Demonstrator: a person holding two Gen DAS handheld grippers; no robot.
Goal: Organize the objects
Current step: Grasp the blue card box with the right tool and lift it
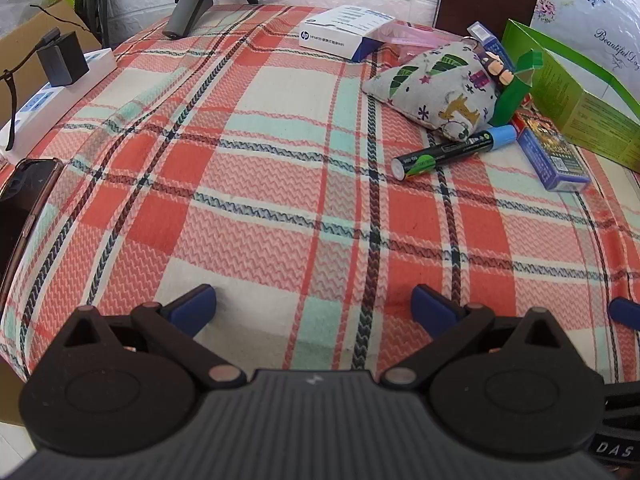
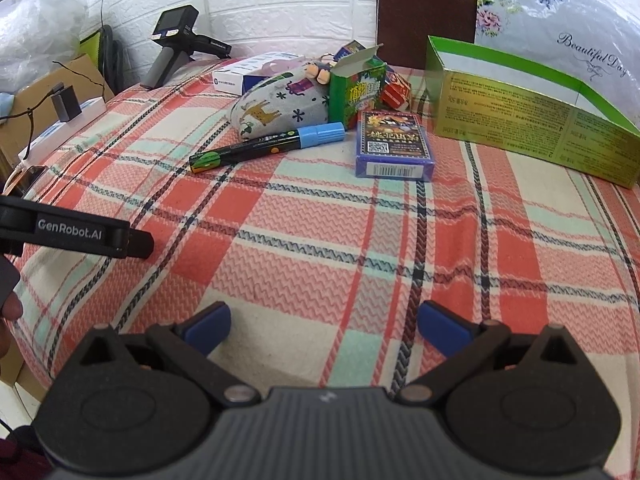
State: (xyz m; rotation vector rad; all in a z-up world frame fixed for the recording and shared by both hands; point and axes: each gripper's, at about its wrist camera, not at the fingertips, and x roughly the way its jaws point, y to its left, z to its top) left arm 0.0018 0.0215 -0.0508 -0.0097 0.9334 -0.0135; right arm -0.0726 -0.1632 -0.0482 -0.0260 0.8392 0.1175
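The objects lie in a cluster on the plaid tablecloth [image 2: 320,240], at 12 to 1 o'clock from the right gripper [image 2: 324,330]. The marker [image 2: 268,146] with a blue cap lies flat, its cap end close to the patterned pouch [image 2: 280,108]. At 3 o'clock from the marker cap lies the blue card box [image 2: 394,148], flat, barcode end toward the camera. Behind it, at 12 o'clock, stands a small green carton [image 2: 356,92] with its flap open, touching the pouch; a small red box [image 2: 396,88] sits at its 3 o'clock. The large green box [image 2: 520,120], open-topped, stands at 2 o'clock, apart from the card box. A white box [image 2: 248,74] lies at 11 o'clock behind the pouch

Right gripper: jaws fully apart, nothing between them, well short of the cluster. Left gripper [image 1: 314,306]: jaws fully apart, nothing between them, over bare cloth; the cluster is at its 1 o'clock

A spare handheld gripper [image 1: 192,0] rests at the far table edge, 11 o'clock
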